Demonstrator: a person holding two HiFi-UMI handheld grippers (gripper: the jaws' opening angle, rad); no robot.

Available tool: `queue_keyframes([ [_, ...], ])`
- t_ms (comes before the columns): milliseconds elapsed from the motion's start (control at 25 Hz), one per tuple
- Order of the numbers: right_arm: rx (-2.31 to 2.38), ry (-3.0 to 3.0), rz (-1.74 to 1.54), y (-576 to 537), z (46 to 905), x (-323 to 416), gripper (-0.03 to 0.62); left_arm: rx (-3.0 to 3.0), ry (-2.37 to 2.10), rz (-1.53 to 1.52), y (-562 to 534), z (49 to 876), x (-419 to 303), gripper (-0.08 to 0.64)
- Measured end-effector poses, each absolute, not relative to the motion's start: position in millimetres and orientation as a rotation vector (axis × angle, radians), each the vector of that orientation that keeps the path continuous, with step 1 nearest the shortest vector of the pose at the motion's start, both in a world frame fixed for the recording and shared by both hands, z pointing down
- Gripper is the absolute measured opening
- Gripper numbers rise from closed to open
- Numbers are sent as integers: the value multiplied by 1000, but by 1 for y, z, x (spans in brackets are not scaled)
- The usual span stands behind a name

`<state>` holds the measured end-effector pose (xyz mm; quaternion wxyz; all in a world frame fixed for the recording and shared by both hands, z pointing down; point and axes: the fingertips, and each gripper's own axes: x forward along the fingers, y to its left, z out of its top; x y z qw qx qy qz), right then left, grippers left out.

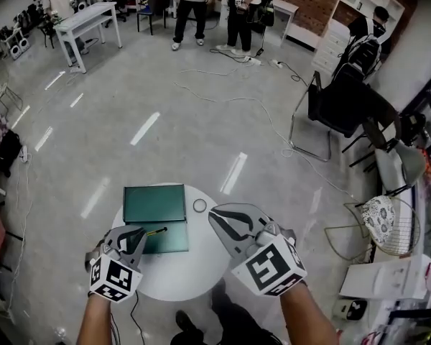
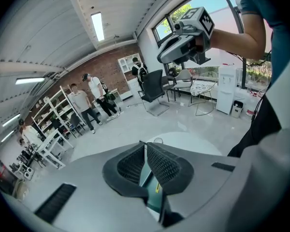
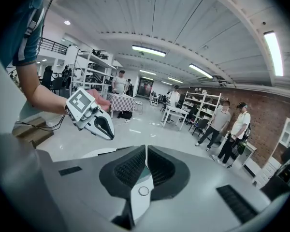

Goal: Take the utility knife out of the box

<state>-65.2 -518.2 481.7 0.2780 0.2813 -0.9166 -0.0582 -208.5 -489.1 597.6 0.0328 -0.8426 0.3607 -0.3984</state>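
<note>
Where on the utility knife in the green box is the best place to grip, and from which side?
The knife lies flat in the box, its length running sideways in the head view. So probably grip its slim dark handle mid-length, from above, jaws across its narrow width.

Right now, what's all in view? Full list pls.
table: one, white, round, under the grippers
box: one, green, looks open, on the table's left half
knife: one, dark with yellow, on the box's near half
ring: one, pale, on the table right of the box
chair: one, black, right of the floor
desk: one, white, far left
cables: several, pale, across the floor
people: at least four, standing far off
left gripper: grey, shut, empty, tip by the knife
right gripper: grey, shut, empty, tip near the ring
</note>
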Motion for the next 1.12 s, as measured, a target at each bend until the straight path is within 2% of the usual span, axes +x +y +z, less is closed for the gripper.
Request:
queue_keyframes([
  [680,756,-2424,-64,-571,580,-31,40,-2663,1002,-1464,-532,745,-194,25],
  [840,748,-2413,-49,-581,603,-28,40,-2676,978,-1538,-538,781,-200,87],
  [1120,733,-2382,-6,-596,640,-25,40,-2699,940,-1657,-548,841,-208,126],
])
